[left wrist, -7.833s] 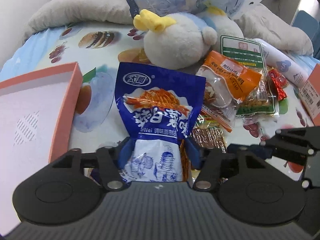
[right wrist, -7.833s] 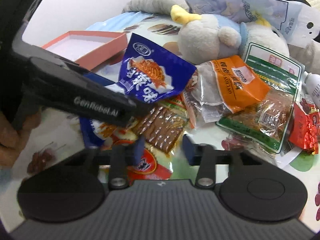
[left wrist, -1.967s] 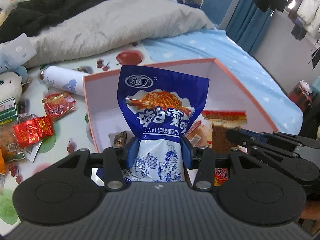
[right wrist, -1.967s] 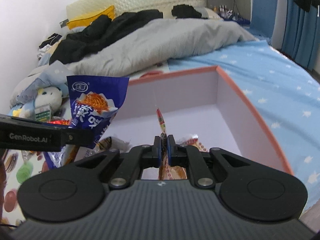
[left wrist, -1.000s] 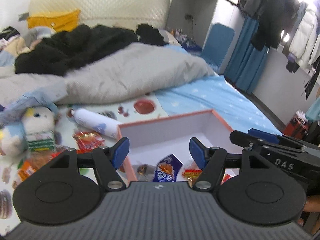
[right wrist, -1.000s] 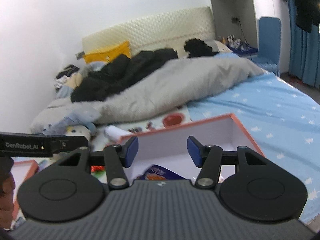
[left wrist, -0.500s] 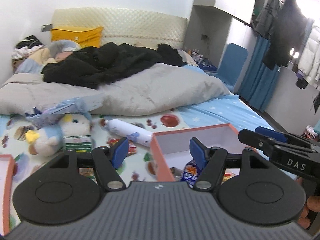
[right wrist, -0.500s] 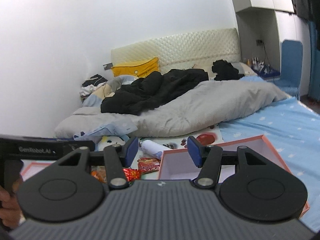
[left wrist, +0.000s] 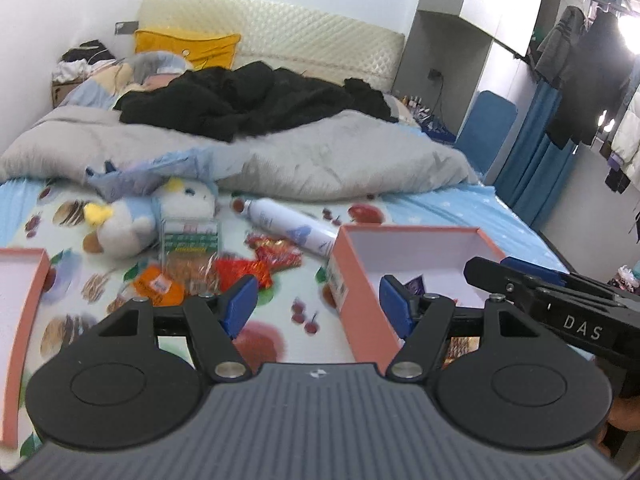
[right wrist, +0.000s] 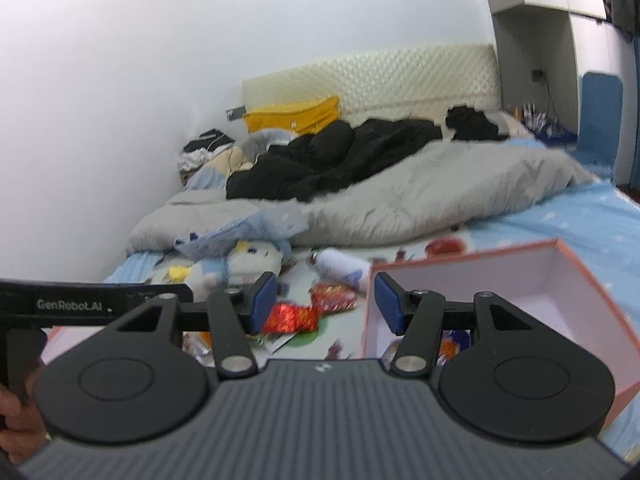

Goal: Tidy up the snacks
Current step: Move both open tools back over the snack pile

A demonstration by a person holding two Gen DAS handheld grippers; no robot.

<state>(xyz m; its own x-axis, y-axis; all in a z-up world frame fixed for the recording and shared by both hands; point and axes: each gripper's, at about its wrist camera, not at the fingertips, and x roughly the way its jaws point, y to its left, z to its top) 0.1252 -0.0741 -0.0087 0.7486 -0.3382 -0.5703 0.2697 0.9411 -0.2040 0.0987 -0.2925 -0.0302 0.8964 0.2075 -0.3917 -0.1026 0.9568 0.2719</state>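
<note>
1. Now both grippers are empty. The left gripper (left wrist: 314, 304) has its jaws apart with nothing between them, and the right gripper (right wrist: 326, 302) likewise stands open and bare.
2. Two seconds ago the left jaws were clamped on a blue noodle-snack bag and the right jaws were pinched on a thin packet, both over the pink box (left wrist: 356, 280). Those items are now inside the box: a blue packet corner (left wrist: 414, 282) shows against its inner wall in the left wrist view, and coloured wrappers (right wrist: 452, 338) show at its near end in the right wrist view.
3. Consequence for the task: that delivery is complete, and both grippers are free for the next pick.
4. Both views have swung away from the box. It sat centred in frame two seconds ago; it now sits at the right, and the snack pile is in front.
5. Snacks still loose on the bed sheet (left wrist: 280, 332):
   - red foil packets (left wrist: 240, 270), just left of the box;
   - an orange packet (left wrist: 160, 288), nearer the left gripper;
   - a green-labelled packet (left wrist: 190, 240), leaning by the plush toy (left wrist: 120, 224).
6. A white spray can (left wrist: 292, 228) lies near the far corner of the box; it does not look like a snack.
7. A second pink tray (left wrist: 24, 320) lies at the left edge, well apart from the box.
8. Judgement: sorting is partly done; several packets remain, and the red foil ones are closest.
</note>
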